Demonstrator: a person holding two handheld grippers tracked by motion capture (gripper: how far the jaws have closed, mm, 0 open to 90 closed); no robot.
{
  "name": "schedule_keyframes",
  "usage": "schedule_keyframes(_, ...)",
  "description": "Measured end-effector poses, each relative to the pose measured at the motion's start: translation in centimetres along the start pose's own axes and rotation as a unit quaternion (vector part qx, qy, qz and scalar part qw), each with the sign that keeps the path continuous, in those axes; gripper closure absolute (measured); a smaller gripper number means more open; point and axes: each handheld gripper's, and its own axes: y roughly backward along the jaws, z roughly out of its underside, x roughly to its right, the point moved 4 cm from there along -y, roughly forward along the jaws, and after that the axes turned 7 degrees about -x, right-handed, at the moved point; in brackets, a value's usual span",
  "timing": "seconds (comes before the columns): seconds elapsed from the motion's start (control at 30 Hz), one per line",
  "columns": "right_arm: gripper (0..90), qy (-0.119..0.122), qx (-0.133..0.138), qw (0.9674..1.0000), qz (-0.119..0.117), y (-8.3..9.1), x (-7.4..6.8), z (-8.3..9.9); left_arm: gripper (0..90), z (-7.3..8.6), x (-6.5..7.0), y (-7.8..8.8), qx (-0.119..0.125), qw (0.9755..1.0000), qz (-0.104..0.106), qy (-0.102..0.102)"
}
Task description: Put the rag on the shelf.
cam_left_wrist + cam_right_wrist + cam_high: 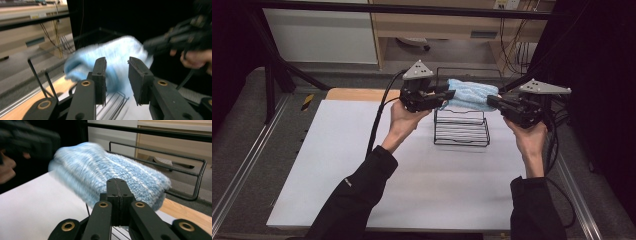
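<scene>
Black sleeves (357,195), left gripper (447,95) jaws apart beside blue cloth (472,94), right gripper (493,101) jaws pressed together, wire rack (461,131), no readable writing

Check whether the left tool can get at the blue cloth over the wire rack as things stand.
Probably yes. The left tool has its jaws apart with the blue cloth just ahead of them over the wire rack, and nothing lies between.

I see the wire rack (461,127) at the far middle of the worktop (362,170), towel (472,95) draped over its top, left gripper (447,95) at the towel's left end, right gripper (493,101) at its right
</scene>
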Motion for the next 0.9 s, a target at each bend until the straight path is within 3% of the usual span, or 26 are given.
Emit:
schedule_keyframes(0.07,90.0,0.002,-0.002,1.0,0.0,-0.1,0.1,0.3,69.4,-0.3,0.1,-0.1,-0.005,1.0,0.0,0.0)
schedule_keyframes(0.13,90.0,0.001,0.006,1.0,-0.002,-0.2,0.1,0.6,73.5,0.0,0.3,-0.7,-0.026,0.9996,-0.006,-0.002)
schedule_keyframes(0.23,90.0,0.001,0.011,0.9999,-0.002,-0.2,0.2,0.8,76.0,1.3,0.3,-1.9,-0.056,0.9984,-0.006,-0.005)
schedule_keyframes(0.43,90.0,-0.006,0.012,0.9999,0.005,-0.3,0.8,1.7,81.6,3.4,-0.2,-3.5,-0.08,0.9967,-0.003,0.008)
schedule_keyframes(0.9,89.3,-0.011,0.016,0.9995,0.025,-1.9,1.9,3.7,86.4,5.0,-1.2,-5.3,-0.088,0.9956,-0.026,0.019)
